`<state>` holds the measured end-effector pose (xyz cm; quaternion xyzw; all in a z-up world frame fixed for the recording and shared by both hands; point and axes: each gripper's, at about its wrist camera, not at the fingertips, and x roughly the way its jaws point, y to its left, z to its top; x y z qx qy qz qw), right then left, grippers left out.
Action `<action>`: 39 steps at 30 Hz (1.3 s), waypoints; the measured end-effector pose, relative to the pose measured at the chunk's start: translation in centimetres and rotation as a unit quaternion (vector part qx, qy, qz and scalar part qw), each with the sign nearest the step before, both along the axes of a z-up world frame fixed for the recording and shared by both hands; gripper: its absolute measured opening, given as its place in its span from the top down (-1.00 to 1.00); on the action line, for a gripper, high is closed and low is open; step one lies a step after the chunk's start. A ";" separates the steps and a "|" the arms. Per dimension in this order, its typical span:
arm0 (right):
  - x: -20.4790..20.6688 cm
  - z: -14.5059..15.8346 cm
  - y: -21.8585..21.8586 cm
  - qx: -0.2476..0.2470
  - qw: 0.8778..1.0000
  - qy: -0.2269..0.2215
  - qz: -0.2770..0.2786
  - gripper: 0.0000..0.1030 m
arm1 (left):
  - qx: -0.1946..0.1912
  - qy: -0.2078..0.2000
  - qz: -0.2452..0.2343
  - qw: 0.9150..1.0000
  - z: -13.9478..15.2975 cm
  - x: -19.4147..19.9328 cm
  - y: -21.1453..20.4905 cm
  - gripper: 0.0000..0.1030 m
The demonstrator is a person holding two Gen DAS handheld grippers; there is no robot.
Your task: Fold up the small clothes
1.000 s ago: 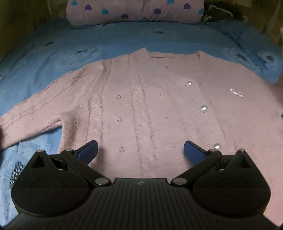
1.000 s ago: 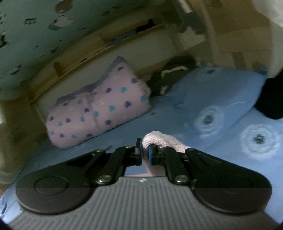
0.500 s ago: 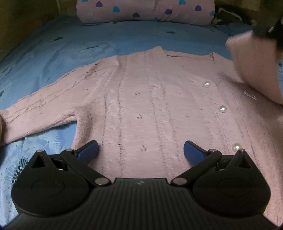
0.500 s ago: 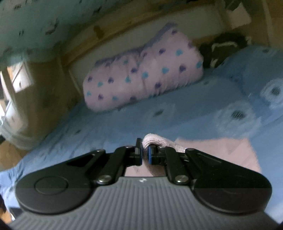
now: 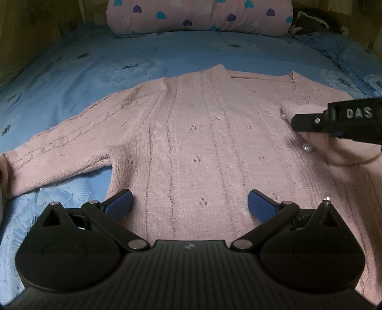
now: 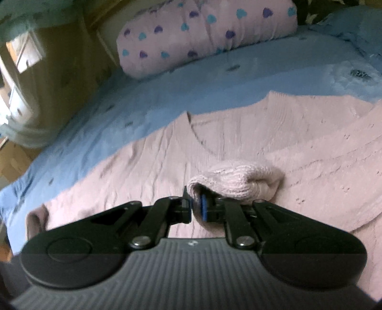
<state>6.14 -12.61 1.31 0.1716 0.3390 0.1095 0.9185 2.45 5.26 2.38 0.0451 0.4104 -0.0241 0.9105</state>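
Observation:
A pink knitted cardigan point(image 5: 198, 143) with pearl buttons lies flat, front up, on the blue bedsheet point(image 5: 119, 59). Its left sleeve point(image 5: 62, 147) stretches out to the left. My left gripper point(image 5: 189, 204) is open and empty, low over the cardigan's hem. My right gripper point(image 6: 196, 205) is shut on the cuff of the right sleeve point(image 6: 234, 181) and holds it folded over the cardigan's chest. It shows in the left wrist view point(image 5: 334, 124) at the right, over the button line.
A pink rolled blanket with heart prints point(image 5: 200, 16) lies at the head of the bed. A dark bundle point(image 5: 310, 21) sits at the back right. Wooden walls point(image 5: 35, 35) close the left side. A blue pillow point(image 6: 358, 28) lies to the right.
My right gripper has carried the sleeve cuff leftwards and down over the cardigan's chest. My left gripper has shifted slightly left and stays open.

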 end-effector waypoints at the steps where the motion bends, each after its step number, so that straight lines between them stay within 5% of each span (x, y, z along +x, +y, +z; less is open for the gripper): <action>1: -0.2 0.0 0.1 -0.003 1.000 -0.002 0.005 0.44 | -0.002 0.001 0.000 1.000 0.1 0.0 0.0 -1.00; 4: -1.3 0.6 -0.2 -0.002 1.000 -0.013 0.026 -0.10 | -0.013 -0.001 -0.002 1.000 0.9 -0.2 -0.2 -1.00; 10: -3.6 2.6 -2.7 0.007 0.998 -0.048 0.039 -0.11 | -0.017 -0.025 -0.022 0.999 3.5 -0.6 -2.5 -1.00; 18: -4.6 3.9 -8.8 0.006 0.995 -0.075 -0.065 -0.12 | 0.009 -0.061 -0.086 0.994 5.9 0.1 -9.6 -1.00; 26: -5.1 4.2 -12.2 0.007 0.992 -0.056 -0.116 -0.15 | 0.052 -0.069 -0.131 0.988 3.8 1.8 -17.3 -1.00; 33: -4.9 4.1 -13.7 -0.011 0.989 -0.040 -0.142 -0.15 | 0.089 -0.082 -0.120 0.985 1.1 3.7 -19.5 -1.00; 35: -4.9 3.9 -14.2 -0.001 0.989 -0.030 -0.144 -0.15 | 0.092 -0.083 -0.110 0.986 0.4 4.1 -19.4 -0.93; 39: -4.9 3.9 -14.7 -0.002 0.988 -0.023 -0.151 -0.14 | 0.066 -0.071 -0.094 0.991 -0.3 5.4 -18.4 -0.21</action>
